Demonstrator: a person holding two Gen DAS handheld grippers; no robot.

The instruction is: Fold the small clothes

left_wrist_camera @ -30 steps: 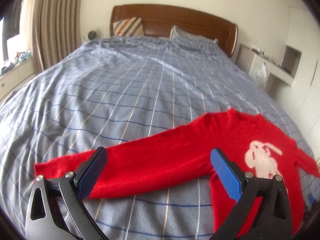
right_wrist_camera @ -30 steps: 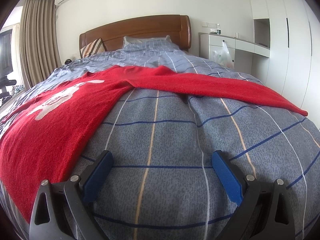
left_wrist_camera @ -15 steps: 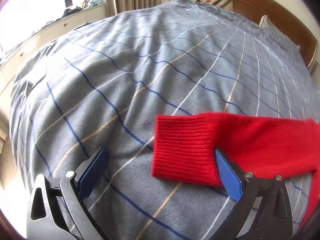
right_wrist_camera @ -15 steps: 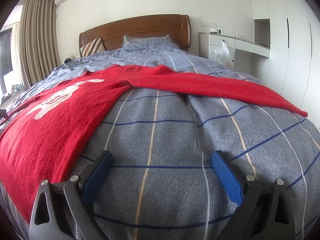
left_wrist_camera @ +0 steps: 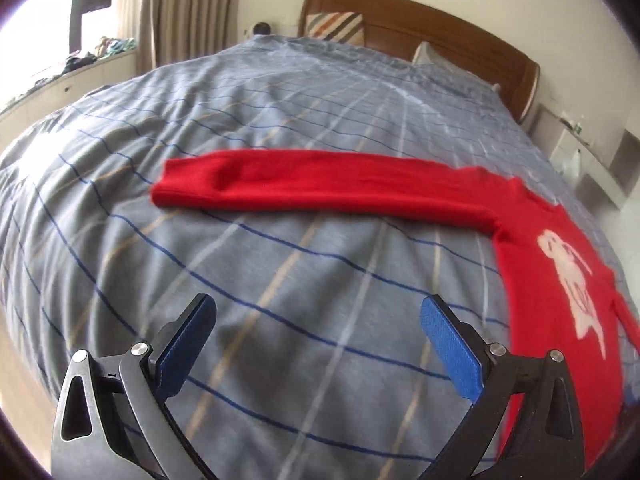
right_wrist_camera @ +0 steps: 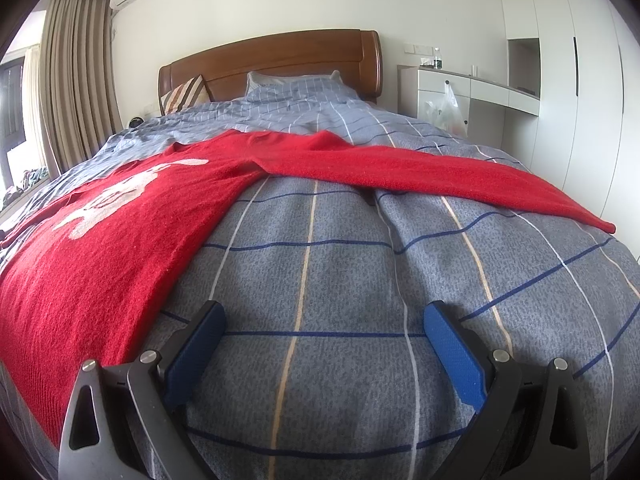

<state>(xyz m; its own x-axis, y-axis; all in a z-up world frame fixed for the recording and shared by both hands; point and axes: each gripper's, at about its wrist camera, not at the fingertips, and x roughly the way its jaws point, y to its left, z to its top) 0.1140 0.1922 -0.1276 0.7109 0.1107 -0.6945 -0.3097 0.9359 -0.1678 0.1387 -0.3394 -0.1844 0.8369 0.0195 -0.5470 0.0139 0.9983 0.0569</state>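
Observation:
A small red sweater (left_wrist_camera: 552, 280) with a white figure on its chest lies flat on the grey checked bedspread (left_wrist_camera: 280, 128). One sleeve (left_wrist_camera: 312, 184) stretches out to the left, its cuff well ahead of my left gripper (left_wrist_camera: 316, 336), which is open and holds nothing. In the right wrist view the sweater (right_wrist_camera: 100, 248) fills the left side and its other sleeve (right_wrist_camera: 460, 176) runs out to the right. My right gripper (right_wrist_camera: 324, 344) hovers open over bare bedspread (right_wrist_camera: 320, 280) between body and sleeve.
A wooden headboard (right_wrist_camera: 280, 60) with a striped cushion (right_wrist_camera: 184, 94) and a pillow (right_wrist_camera: 292, 82) closes the far end. White cabinets (right_wrist_camera: 520, 92) with a hanging plastic bag (right_wrist_camera: 444, 108) stand on the right. Curtains (left_wrist_camera: 180, 12) and a window ledge (left_wrist_camera: 60, 76) are on the left.
My left gripper has pulled back from the sleeve cuff, which lay between its fingers half a second ago and now lies well ahead. The right gripper has hardly moved.

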